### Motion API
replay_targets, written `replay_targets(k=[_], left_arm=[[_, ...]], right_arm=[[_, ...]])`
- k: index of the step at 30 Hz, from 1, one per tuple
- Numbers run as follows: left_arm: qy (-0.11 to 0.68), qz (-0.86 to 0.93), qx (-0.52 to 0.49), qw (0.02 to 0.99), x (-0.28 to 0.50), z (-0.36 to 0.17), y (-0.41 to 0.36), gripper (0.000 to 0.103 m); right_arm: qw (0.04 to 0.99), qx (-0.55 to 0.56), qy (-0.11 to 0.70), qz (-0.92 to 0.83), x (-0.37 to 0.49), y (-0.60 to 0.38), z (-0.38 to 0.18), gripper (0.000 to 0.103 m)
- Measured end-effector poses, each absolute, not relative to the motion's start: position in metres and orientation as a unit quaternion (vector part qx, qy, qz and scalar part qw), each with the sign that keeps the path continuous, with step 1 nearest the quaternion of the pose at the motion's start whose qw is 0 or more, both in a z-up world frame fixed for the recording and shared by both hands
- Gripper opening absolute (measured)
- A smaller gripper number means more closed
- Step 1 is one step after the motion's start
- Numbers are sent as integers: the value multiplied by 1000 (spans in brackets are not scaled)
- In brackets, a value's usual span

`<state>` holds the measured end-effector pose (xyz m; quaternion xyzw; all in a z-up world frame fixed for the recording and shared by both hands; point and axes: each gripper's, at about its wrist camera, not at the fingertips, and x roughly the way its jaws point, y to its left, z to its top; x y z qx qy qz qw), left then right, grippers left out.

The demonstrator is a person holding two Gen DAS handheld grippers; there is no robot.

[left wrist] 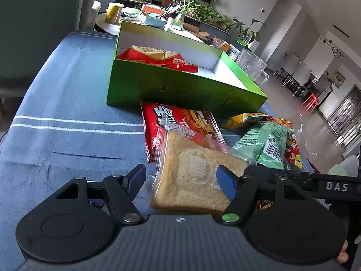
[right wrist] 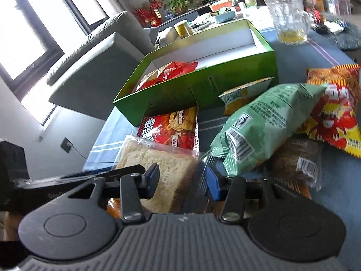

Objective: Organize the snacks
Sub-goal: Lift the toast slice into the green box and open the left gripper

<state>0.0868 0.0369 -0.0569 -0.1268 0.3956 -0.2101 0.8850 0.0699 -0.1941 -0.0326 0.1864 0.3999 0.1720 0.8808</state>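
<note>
A clear-wrapped slice of bread (left wrist: 191, 176) lies on the blue tablecloth in front of a green box (left wrist: 180, 88). My left gripper (left wrist: 180, 180) is open, its fingers on either side of the bread. My right gripper (right wrist: 182, 178) also straddles the bread (right wrist: 158, 164), with the jaws close on it; whether they grip it is unclear. A red snack bag (left wrist: 155, 56) lies inside the box (right wrist: 203, 83). A red noodle pack (left wrist: 180, 122) lies under the bread's far edge. A green bag (right wrist: 264, 124) lies to the right.
A yellow bag (right wrist: 246, 94) and a red-yellow bag (right wrist: 334, 113) lie near the green bag. A dark wrapped loaf (right wrist: 297, 158) sits under them. A glass mug (right wrist: 291, 20) stands behind the box. A grey sofa (right wrist: 90, 67) is to the left.
</note>
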Motion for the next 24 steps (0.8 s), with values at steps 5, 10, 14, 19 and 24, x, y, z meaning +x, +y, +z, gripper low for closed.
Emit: replay_targets(k=[5, 10, 14, 19, 24], left_arm=[[391, -206, -115, 890, 86, -58, 34, 68], [389, -214, -108, 890, 82, -57, 31, 64], [388, -218, -120, 888, 79, -54, 33, 62], [349, -218, -112, 905, 67, -29, 32, 60], [318, -235, -122, 910, 60, -9, 32, 61]], right_arm=[[875, 186, 415, 164, 62, -192, -33, 85], [881, 163, 413, 164, 64, -179, -37, 85], [878, 168, 410, 180, 64, -179, -37, 80], [884, 182, 384, 195, 60, -185, -25, 79], [897, 192, 342, 207, 54, -192, -4, 79]])
